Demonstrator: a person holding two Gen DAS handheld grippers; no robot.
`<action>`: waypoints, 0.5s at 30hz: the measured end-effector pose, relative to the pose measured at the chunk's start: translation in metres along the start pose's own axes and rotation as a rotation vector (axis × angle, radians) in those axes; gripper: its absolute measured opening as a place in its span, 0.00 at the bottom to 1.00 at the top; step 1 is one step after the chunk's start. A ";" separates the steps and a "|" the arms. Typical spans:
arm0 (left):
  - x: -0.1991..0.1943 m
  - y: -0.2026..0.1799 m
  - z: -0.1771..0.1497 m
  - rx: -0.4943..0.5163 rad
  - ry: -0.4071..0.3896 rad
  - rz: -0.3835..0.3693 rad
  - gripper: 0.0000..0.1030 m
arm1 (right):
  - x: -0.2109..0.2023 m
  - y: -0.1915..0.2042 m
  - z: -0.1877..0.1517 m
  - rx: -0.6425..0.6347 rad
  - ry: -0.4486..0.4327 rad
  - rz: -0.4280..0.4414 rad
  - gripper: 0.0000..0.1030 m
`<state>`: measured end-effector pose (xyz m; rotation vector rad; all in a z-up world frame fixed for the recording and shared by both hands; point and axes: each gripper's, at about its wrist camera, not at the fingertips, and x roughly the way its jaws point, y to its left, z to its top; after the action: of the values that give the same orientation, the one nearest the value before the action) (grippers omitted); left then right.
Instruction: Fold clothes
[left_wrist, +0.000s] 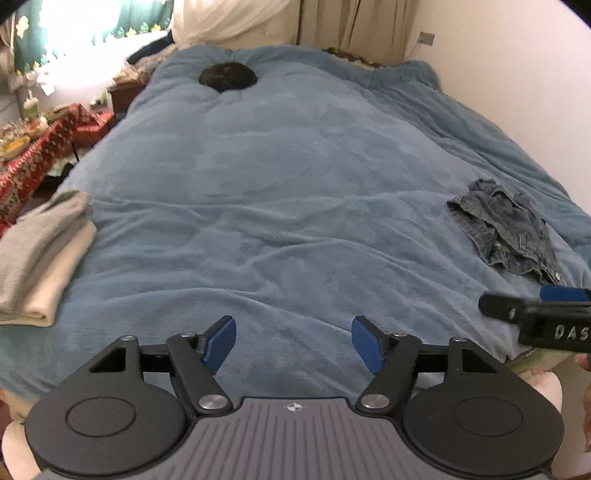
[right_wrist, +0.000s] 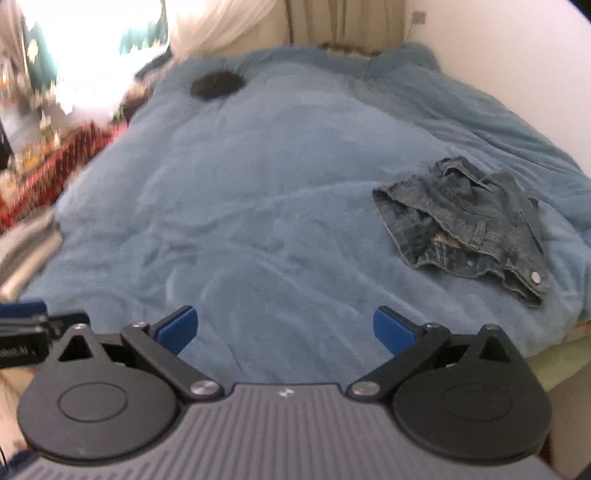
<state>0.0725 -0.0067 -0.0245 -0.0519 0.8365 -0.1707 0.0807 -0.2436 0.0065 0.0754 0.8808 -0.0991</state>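
A crumpled denim garment (left_wrist: 506, 232) (right_wrist: 469, 229) lies on the right side of the blue blanket (left_wrist: 288, 184) (right_wrist: 258, 206) that covers the bed. Two folded pieces, a grey one (left_wrist: 40, 243) stacked on a cream one (left_wrist: 55, 284), rest at the bed's left edge. My left gripper (left_wrist: 293, 343) hovers over the near edge of the bed, open, with nothing between its blue pads. My right gripper (right_wrist: 284, 328) also stands wide open and empty over the near edge, left of the denim. Each gripper shows at the side of the other's view.
A dark round object (left_wrist: 227, 76) (right_wrist: 217, 84) sits on the blanket at the far end. A cluttered low table with a red patterned cloth (left_wrist: 40, 151) stands left of the bed. A white wall (left_wrist: 517, 74) runs along the right side, curtains behind.
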 end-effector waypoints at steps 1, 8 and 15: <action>-0.006 0.000 -0.001 -0.008 -0.015 0.005 0.67 | -0.002 0.002 0.003 -0.013 0.032 0.000 0.99; -0.034 -0.012 0.003 0.006 -0.010 0.082 0.69 | -0.040 0.023 0.000 -0.043 -0.083 -0.085 0.99; -0.055 -0.024 -0.009 0.061 -0.017 0.168 0.83 | -0.077 0.032 -0.003 0.047 -0.118 -0.038 0.99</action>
<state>0.0267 -0.0203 0.0129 0.0735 0.8142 -0.0378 0.0341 -0.2075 0.0649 0.0957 0.7623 -0.1580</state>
